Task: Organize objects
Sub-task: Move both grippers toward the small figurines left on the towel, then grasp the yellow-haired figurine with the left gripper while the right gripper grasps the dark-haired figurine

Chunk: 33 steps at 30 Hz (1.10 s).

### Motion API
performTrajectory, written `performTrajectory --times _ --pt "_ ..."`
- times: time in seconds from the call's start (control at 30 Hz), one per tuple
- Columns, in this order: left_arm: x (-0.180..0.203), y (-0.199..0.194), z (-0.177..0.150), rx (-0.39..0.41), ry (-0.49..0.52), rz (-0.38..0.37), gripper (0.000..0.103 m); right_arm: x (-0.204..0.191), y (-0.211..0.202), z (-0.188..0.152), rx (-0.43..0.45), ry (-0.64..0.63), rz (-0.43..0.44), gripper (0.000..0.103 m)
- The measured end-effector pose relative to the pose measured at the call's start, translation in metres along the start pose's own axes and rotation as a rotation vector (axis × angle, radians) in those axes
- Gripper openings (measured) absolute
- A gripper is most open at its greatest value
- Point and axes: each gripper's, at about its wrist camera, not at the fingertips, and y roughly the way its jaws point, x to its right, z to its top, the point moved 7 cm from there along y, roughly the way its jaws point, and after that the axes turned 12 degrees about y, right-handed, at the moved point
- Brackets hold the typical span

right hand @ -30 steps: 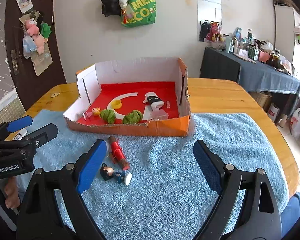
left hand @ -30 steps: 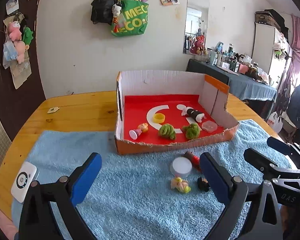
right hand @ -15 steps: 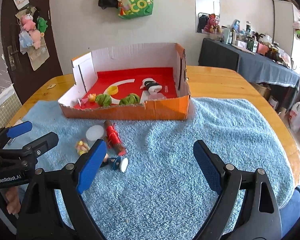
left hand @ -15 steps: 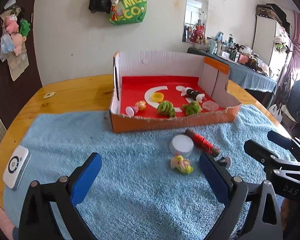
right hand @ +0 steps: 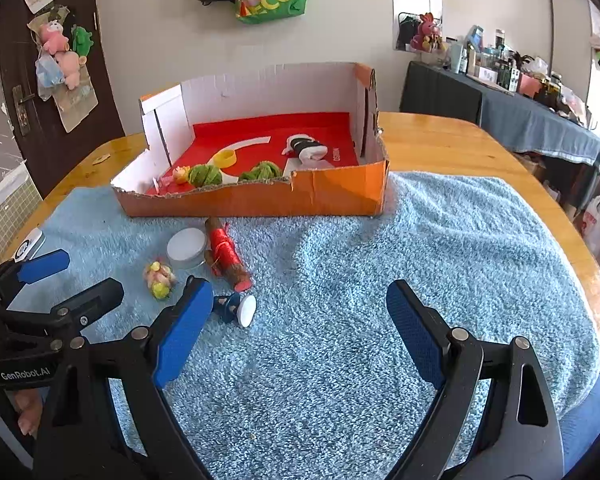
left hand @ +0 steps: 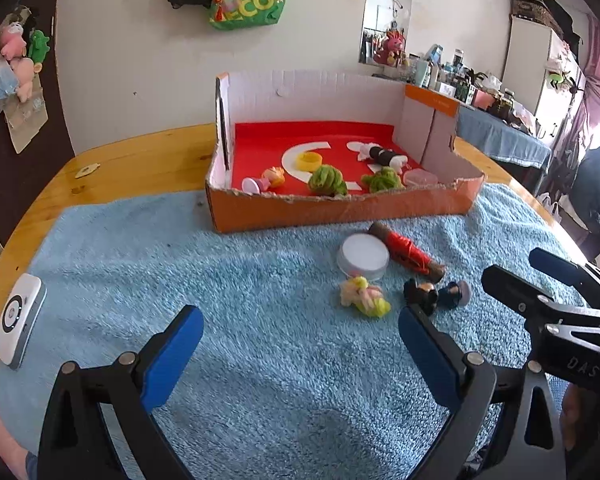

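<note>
1. With four small items loose on the blue towel (right hand: 440, 240) in front of the orange cardboard box (right hand: 300, 196), sorting judged only part done; several items already inside the box on its red floor.
2. Loose items, all grouped just before the box's front wall:
   - white round tin (left hand: 363, 257), upright, lid uppermost;
   - red spool (left hand: 407, 249), lying on its side, touching or just beside the tin;
   - yellow-pink toy (left hand: 364, 296), near the tin on the near side;
   - dark figurine (right hand: 234, 307) with a white round base, lying on its side, nearest the grippers.
3. Left gripper (left hand: 300, 356): jaws spread wide, nothing between the pads, hovering over bare towel.
4. Right gripper (right hand: 300, 328): jaws likewise spread wide and empty, above bare towel.
5. Deciding relation: 
   - from the left wrist view, group lies ahead and to the right, with the figurine just beyond the right pad;
   - from the right wrist view, group lies ahead and to the left, with the figurine just beside the left pad.
   - Result: group sits between the two grippers; neither centred on any item.
6. Spool long axis: runs diagonally from the box front toward the near edge, so jaws to close across it, not along it.
7. Nearer hand: too close to call from these views; figurine judged the easiest first pick for either.
8. Risk: soft pile of the towel likely to let small items tip or roll under a pad.
</note>
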Motion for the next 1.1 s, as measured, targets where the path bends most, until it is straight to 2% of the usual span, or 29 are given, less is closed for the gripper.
performTrajectory --times 0.37,0.47,0.67,0.87,0.93,1.03,1.1 --pt "0.006 0.017 -0.006 -0.043 0.033 -0.074 0.099 -0.007 0.015 -0.009 -0.057 -0.017 0.031 0.089" --pt "0.007 0.023 -0.005 -0.061 0.048 -0.103 0.092 -0.006 0.019 -0.009 -0.084 -0.011 0.069 0.089" --pt "0.009 0.034 0.0 -0.083 0.118 -0.161 0.085 -0.009 0.027 -0.013 -0.141 -0.055 0.139 0.087" --pt "0.013 0.041 0.01 -0.098 0.173 -0.22 0.076 -0.017 0.032 -0.013 -0.162 -0.138 0.181 0.077" --pt "0.016 0.042 0.012 -0.1 0.189 -0.234 0.071 -0.021 0.034 -0.013 -0.172 -0.173 0.203 0.068" --pt "0.021 0.043 0.013 -0.108 0.21 -0.259 0.064 -0.025 0.037 -0.013 -0.194 -0.192 0.236 0.06" --pt "0.024 0.044 0.014 -0.107 0.201 -0.3 0.063 -0.027 0.038 -0.013 -0.204 -0.201 0.26 0.05"
